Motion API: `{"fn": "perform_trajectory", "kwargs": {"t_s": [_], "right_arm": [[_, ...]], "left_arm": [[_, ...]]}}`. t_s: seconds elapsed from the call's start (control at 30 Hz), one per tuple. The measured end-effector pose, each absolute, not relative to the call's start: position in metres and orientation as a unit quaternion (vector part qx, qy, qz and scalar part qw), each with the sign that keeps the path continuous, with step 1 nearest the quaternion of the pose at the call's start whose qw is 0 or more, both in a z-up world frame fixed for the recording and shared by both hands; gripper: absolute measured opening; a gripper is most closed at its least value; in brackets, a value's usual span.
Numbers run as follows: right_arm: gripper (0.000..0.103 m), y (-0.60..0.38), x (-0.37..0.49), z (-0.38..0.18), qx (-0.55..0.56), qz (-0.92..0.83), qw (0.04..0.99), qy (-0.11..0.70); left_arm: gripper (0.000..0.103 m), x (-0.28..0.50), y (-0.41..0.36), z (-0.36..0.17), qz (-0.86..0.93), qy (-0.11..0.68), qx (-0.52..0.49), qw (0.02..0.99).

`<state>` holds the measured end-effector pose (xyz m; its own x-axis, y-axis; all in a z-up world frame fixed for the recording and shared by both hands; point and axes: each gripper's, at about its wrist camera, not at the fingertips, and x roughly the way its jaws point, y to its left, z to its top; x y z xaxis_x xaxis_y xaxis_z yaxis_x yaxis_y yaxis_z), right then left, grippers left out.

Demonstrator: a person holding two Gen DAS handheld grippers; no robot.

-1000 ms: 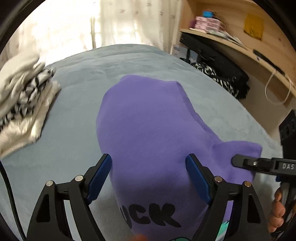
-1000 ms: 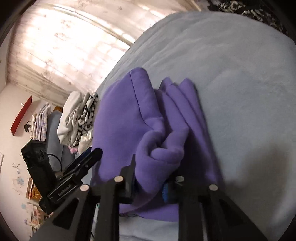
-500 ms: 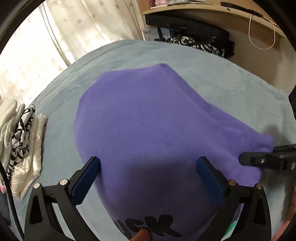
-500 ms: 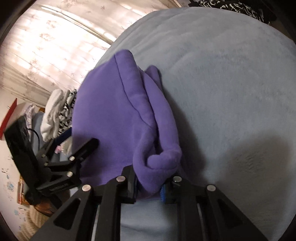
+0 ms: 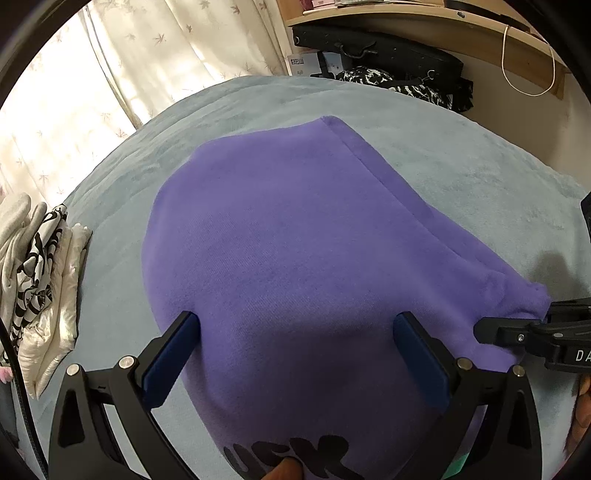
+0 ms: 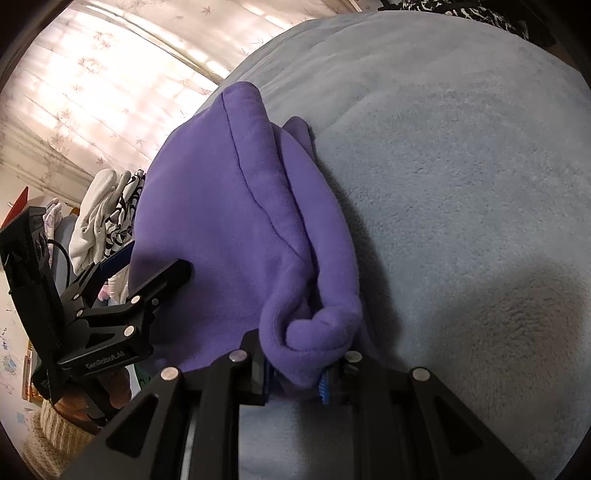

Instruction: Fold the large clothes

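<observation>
The purple sweatshirt lies in the middle of the grey-blue bedspread, already doubled over into a thick pad, with black printed lettering showing at its near edge and a seam running down its right side. I have the right gripper clamped on a rolled bunch of fleece at the near right corner; the pads are narrowed onto that lump, so the cloth is held there, and I judge this grip is what keeps the stacked layers from sliding apart while the fold settles onto the bed. My left gripper stands with its jaws spread as wide as they go; they have just been opening, and the blue pads sit either side of the sweatshirt's near part with nothing pinched, the fabric only lying beneath and between them. I read that as a release: the left side of the fold is laid down and that hand is free to smooth or to take a new edge. In the left view, a fingertip shows at the very bottom, touching the lettering. Out at the left edge of the bed a pile of folded clothes, white and black-patterned, waits well apart from the sweatshirt. Beyond the far side hang pale curtains, and to the far right a wooden shelf with dark bags under it.
</observation>
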<state>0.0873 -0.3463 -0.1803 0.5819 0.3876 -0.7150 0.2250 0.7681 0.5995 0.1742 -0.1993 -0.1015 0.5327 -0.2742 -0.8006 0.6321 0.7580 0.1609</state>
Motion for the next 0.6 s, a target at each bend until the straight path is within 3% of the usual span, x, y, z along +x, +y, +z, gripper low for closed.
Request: {"fn": "perform_trajectory", "kwargs": {"t_s": [0.23,0.37,0.53,0.6], "right_arm": [[0.018,-0.349,0.083,-0.18,0.338,0.053,0.823,0.453],[0.027,-0.345,0.083,-0.167,0.318,0.046,0.824,0.468],[0.065,-0.337,0.074,-0.133,0.279,0.036,0.827,0.487],[0.067,-0.333,0.064,-0.114,0.259,0.042,0.837,0.48]], "left_arm": [[0.103,0.175,-0.203,-0.096,-0.251,0.412,0.218,0.849],[0.103,0.174,-0.2,-0.086,-0.24,0.417,0.211,0.851],[0.103,0.165,-0.175,-0.063,-0.227,0.423,0.177,0.859],[0.103,0.159,-0.163,-0.053,-0.23,0.425,0.16,0.861]]}}
